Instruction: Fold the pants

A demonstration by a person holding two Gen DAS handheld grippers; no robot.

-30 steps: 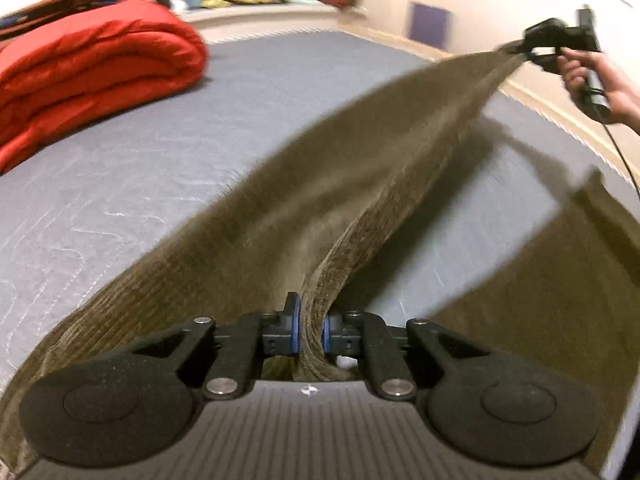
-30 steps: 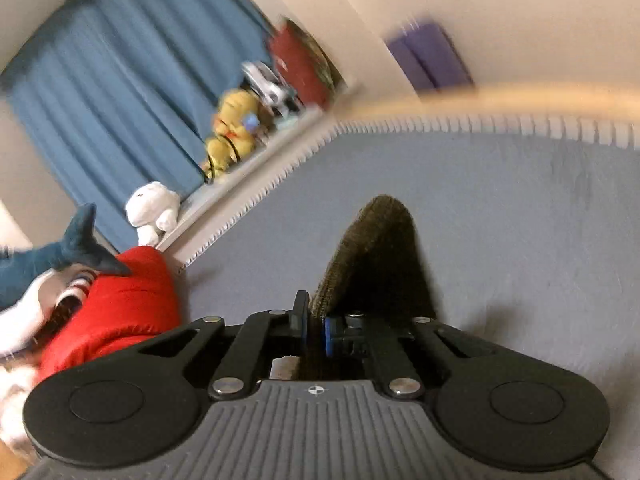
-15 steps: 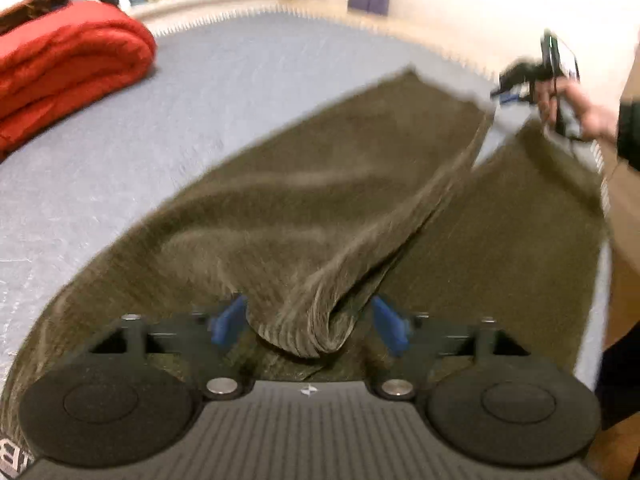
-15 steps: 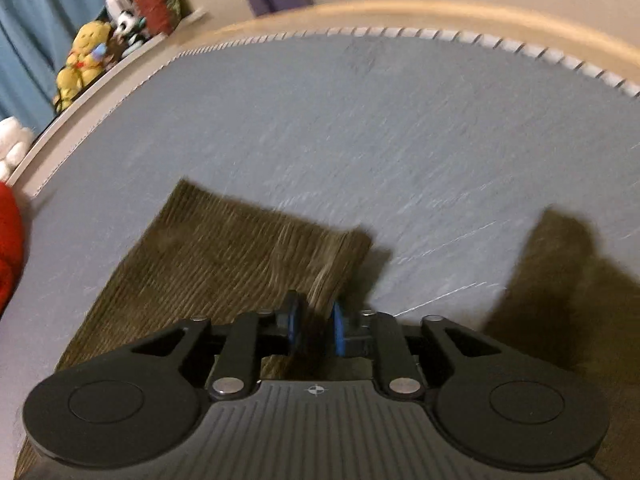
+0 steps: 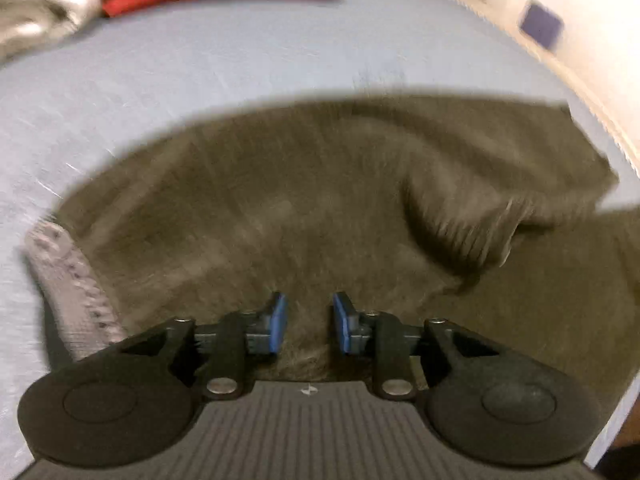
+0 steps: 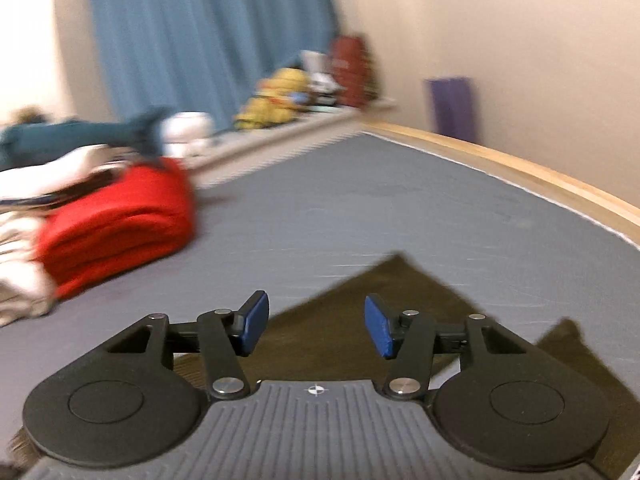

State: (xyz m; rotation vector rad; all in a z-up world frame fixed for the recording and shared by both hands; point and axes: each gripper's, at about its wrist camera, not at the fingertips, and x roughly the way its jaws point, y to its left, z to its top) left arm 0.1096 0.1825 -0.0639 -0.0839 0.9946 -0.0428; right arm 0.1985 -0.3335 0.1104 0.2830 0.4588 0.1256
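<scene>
The brown corduroy pants point(image 5: 280, 208) lie spread on the grey mattress point(image 5: 200, 52), with a raised fold point(image 5: 472, 236) at the right and pale waistband lining point(image 5: 68, 284) at the left. My left gripper point(image 5: 306, 328) hovers over the cloth, its blue pads apart and closing, with nothing pinched between them. In the right wrist view a corner of the pants point(image 6: 360, 312) lies below my right gripper point(image 6: 316, 324), whose jaws are opening and hold nothing. The view is blurred by motion.
A folded red blanket point(image 6: 120, 220) with white and dark clothes beside it sits at the left of the mattress point(image 6: 360, 208). A wooden bed frame point(image 6: 520, 172) runs along the right edge. Plush toys point(image 6: 280, 96) line a ledge under a blue curtain point(image 6: 200, 32).
Both grippers were shut on the pants a second ago and have let go. The lifted cloth has dropped onto the mattress. The right gripper has swung away and up, and the left has rolled.
</scene>
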